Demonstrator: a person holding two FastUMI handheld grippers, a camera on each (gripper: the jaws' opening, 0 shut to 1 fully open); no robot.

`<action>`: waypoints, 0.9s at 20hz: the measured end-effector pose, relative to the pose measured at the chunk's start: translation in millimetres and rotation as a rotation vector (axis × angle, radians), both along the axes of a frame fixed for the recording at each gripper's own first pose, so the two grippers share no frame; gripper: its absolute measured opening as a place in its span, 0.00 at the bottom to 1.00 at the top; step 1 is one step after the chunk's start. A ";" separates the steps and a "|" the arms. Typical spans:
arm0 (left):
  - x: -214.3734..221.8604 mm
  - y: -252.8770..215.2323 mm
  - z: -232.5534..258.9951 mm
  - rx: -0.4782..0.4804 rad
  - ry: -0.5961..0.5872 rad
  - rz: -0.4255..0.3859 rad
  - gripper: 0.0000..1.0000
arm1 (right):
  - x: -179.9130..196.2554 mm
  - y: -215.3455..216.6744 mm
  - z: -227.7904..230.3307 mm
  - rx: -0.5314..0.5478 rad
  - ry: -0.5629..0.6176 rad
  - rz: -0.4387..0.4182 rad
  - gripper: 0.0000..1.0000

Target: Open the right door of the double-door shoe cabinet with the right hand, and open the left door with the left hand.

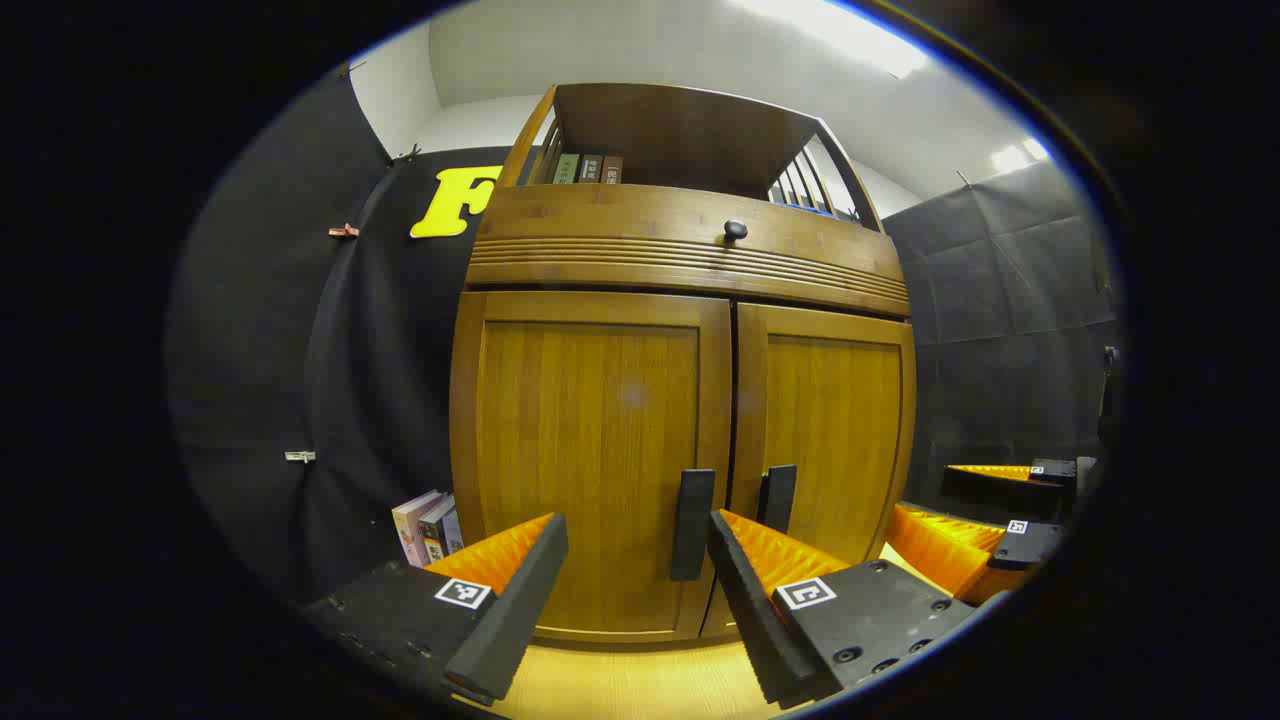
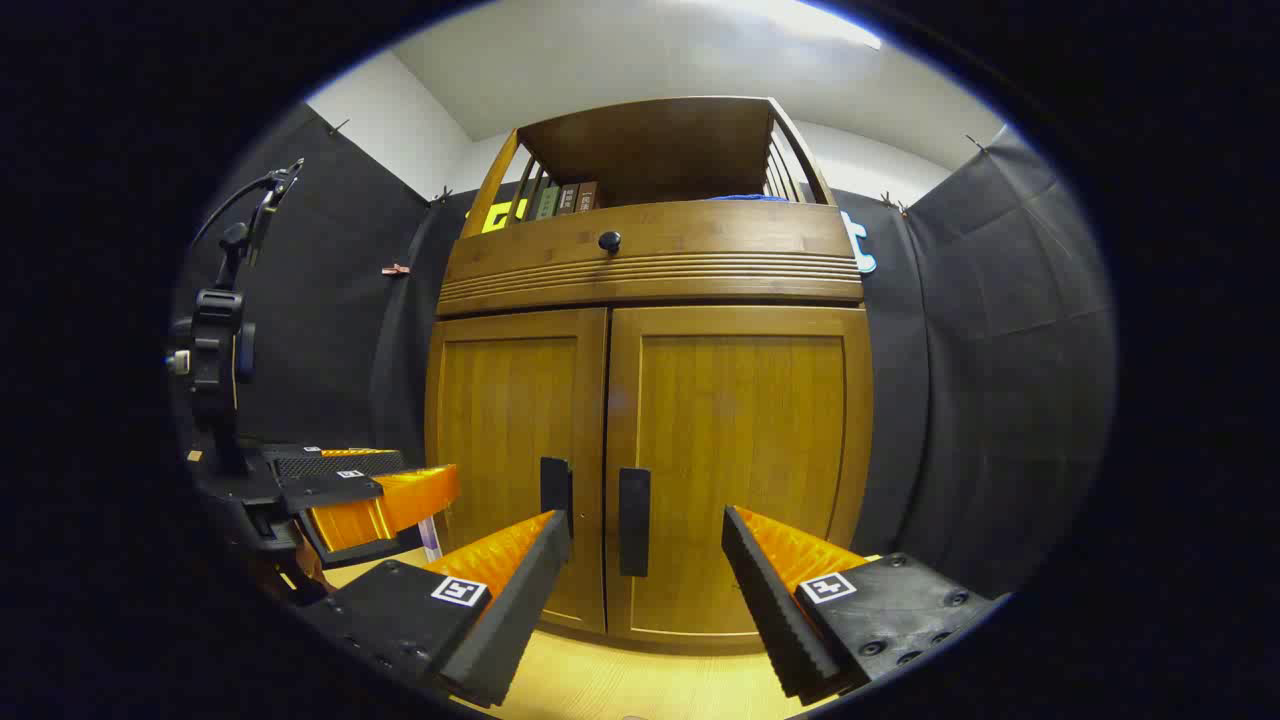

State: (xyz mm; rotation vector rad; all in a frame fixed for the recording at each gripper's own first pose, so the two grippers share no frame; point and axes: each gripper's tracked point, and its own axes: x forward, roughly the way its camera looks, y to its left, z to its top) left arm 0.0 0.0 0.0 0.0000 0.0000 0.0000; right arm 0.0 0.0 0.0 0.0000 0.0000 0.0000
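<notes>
Ahead, a booth walled in black cloth, white ceiling with bright light panels above, pale wooden floor (image 2: pixel 640 680) below. Against the far wall, centred: double-door shoe cabinet (image 2: pixel 650 400) in warm brown wood, with a railed open shelf on top, a ribbed band beneath it and a small dark round knob (image 2: pixel 609 241) on that band. On the shelf's left, a few books (image 2: pixel 562 198) standing upright. Both doors closed and flush, left door (image 1: pixel 590 460) and right door (image 2: pixel 740 470) meeting at a narrow dark seam. Low on each door, just beside the seam, a dark upright handle: left handle (image 1: pixel 692 524), right handle (image 2: pixel 633 521). On the floor left of the cabinet, more books (image 1: pixel 428 527) leaning by its side.

Left gripper (image 1: pixel 640 590) held low and near, aimed at the seam, fingers spread wide, gripping nothing, the left handle seen between them. Right gripper (image 2: pixel 645 600) likewise low and level, wide apart and empty, the right handle framed between its fingers. Neither touching the cabinet as far as can be told. Right gripper also seen far right in the left gripper view, left gripper far left in the right gripper view, side by side.
</notes>
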 end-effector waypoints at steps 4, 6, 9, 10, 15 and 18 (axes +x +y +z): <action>2.0 0.1 -0.7 -0.006 0.003 0.001 0.88 | 1.8 -0.5 0.0 0.004 -0.004 -0.001 0.97; 2.2 -0.7 0.6 -0.015 0.004 0.003 0.88 | 2.6 -0.1 -2.4 0.001 0.002 0.000 0.97; 5.6 -1.1 -1.1 -0.042 0.021 -0.006 0.88 | 4.0 1.8 -6.4 -0.002 0.010 0.004 0.97; 6.3 -0.6 -2.3 -0.051 0.029 -0.007 0.88 | 4.7 2.6 -7.7 0.000 0.013 0.008 0.97; 7.4 1.4 -2.6 -0.058 0.038 0.009 0.88 | 9.7 3.3 -12.2 0.003 0.022 0.009 0.97; 8.8 2.6 -3.1 -0.062 0.038 0.003 0.88 | 11.0 3.4 -13.0 -0.007 0.021 0.004 0.97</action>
